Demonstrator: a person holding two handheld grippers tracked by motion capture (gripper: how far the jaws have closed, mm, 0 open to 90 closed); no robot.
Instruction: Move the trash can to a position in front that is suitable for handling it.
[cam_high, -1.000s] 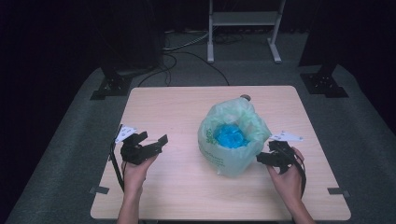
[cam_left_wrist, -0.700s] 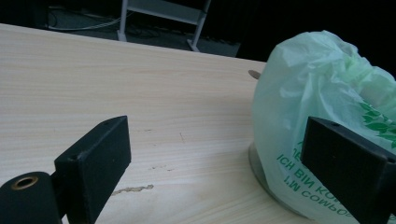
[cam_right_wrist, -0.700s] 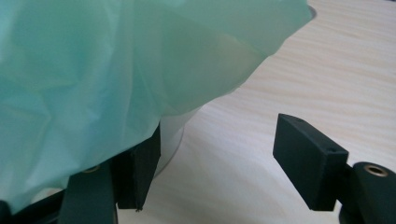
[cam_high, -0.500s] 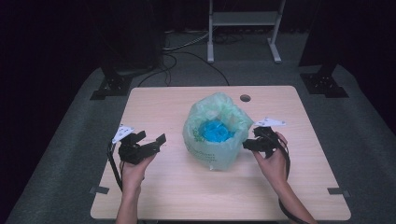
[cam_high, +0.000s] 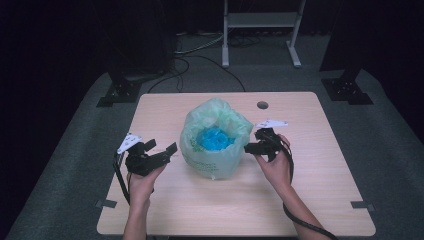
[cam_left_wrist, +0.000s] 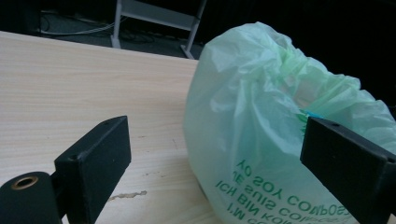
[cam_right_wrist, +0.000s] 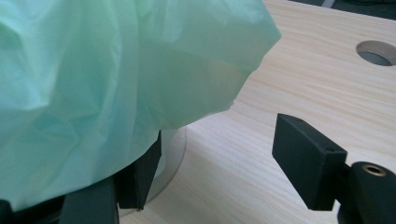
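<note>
Two grippers flanked one green bag (cam_high: 216, 140) mid-table (cam_high: 310, 200): left gripper (cam_high: 161, 154) wide open, empty, just beside it; right gripper (cam_high: 254, 143) open against its right side. Bare wood lay near; one hole (cam_high: 262, 105) sat far right.

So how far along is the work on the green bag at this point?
Done: the green bag stands on the table, mouth open, with something blue inside. In hand: the right gripper is at the bag's right side, jaws open, one jaw under the overhanging plastic. The left gripper waits open beside the bag. Left: neither gripper has closed on the bag, so gripping it likely comes next.
</note>
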